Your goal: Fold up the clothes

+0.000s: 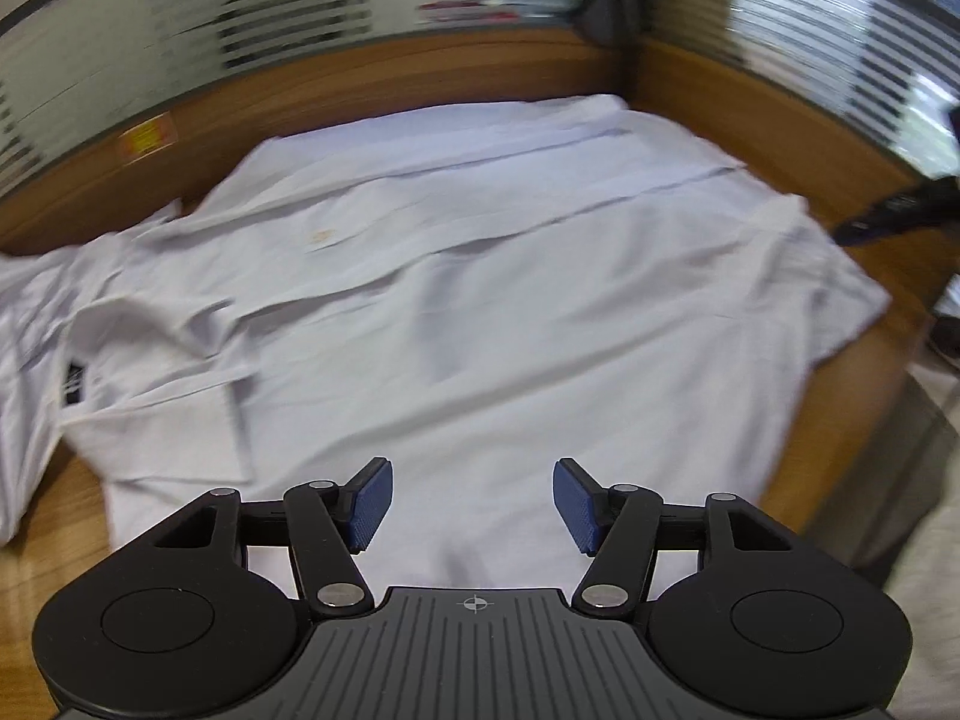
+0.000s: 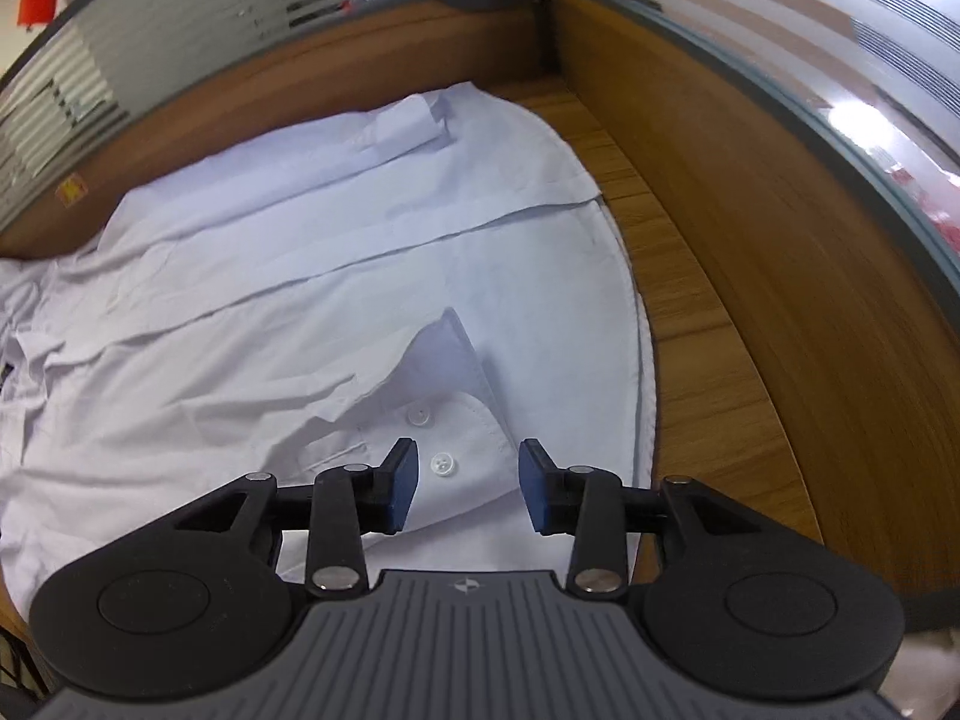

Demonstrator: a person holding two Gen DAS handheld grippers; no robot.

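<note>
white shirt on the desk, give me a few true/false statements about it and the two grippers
1. The white shirt lies spread on a wooden desk. True.
2. The right gripper is clamped on the shirt's cuff. False: its pads stand apart above the cuff, with nothing pinched.
3. Two white buttons show on the cuff in the right wrist view. True.
4. The left gripper holds a fold of cloth. False: it is open over the shirt, nothing between its pads.
5. The shirt is dark blue. False: it is white; only the gripper pads are blue.
</note>
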